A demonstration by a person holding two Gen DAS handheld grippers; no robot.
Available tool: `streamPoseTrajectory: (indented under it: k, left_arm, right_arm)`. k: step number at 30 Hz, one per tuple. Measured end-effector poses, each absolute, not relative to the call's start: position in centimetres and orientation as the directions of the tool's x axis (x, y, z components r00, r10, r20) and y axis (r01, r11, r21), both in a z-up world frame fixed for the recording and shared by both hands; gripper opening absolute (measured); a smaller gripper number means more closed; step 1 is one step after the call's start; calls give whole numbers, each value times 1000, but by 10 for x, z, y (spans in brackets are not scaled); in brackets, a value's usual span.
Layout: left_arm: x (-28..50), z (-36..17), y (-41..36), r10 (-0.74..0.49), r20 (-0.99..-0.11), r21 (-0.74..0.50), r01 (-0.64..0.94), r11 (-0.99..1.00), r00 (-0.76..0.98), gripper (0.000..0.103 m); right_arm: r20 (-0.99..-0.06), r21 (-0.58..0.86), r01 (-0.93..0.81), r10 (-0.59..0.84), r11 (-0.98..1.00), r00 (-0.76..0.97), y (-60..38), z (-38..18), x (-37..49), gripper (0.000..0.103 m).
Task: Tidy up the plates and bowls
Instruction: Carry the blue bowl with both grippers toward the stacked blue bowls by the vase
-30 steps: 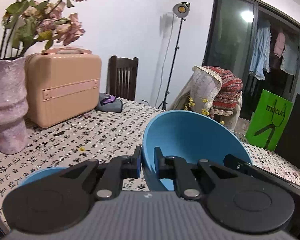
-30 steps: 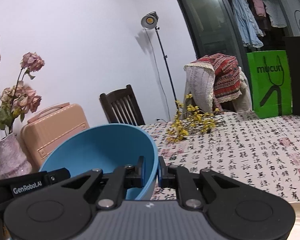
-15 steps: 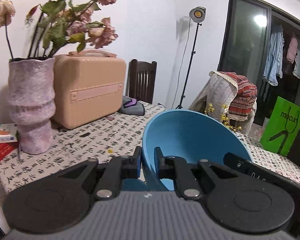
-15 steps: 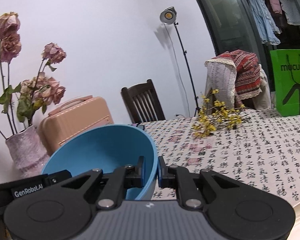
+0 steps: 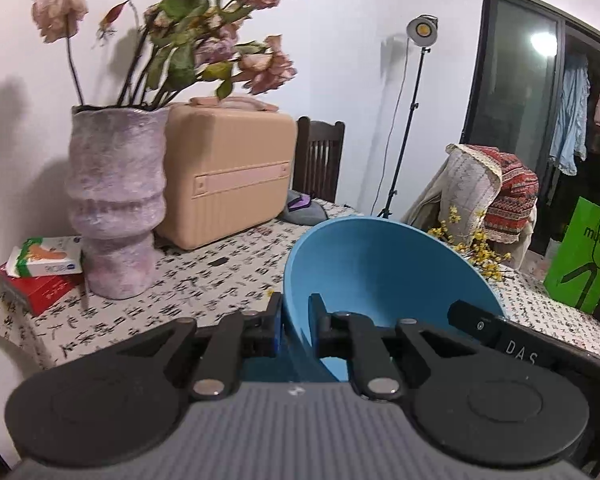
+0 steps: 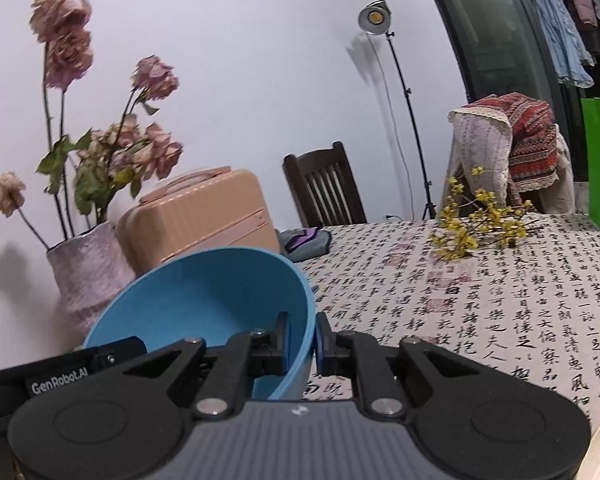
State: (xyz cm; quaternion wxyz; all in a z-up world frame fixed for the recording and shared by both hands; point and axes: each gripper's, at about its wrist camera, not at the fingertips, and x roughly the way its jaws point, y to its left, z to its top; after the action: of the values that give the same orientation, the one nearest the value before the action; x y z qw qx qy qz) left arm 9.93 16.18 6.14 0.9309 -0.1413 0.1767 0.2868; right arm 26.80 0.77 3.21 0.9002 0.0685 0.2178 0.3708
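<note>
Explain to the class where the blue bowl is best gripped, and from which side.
By its thin rim, one pad inside and one outside the wall. The blue bowl is wide, so each gripper comes from its own side: the left gripper and right gripper already pinch opposite edges this way.

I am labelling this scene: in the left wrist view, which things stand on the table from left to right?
Boxes → vase → suitcase → blue bowl → yellow flowers → green bag.
</note>
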Motion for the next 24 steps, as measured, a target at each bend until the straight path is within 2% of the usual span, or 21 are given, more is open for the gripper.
streamPoseTrajectory:
  k: [12, 24]
  left_arm:
    - [77, 47, 177, 496, -463, -158, -619, 770, 735, 14]
    - [76, 28, 180, 488, -502, -129, -620, 774, 714, 14]
  right_arm:
    - [-388, 263, -674, 715, 690, 581, 32, 18, 248, 12]
    - [-411, 170, -682, 680, 712, 608, 48, 2, 236, 12]
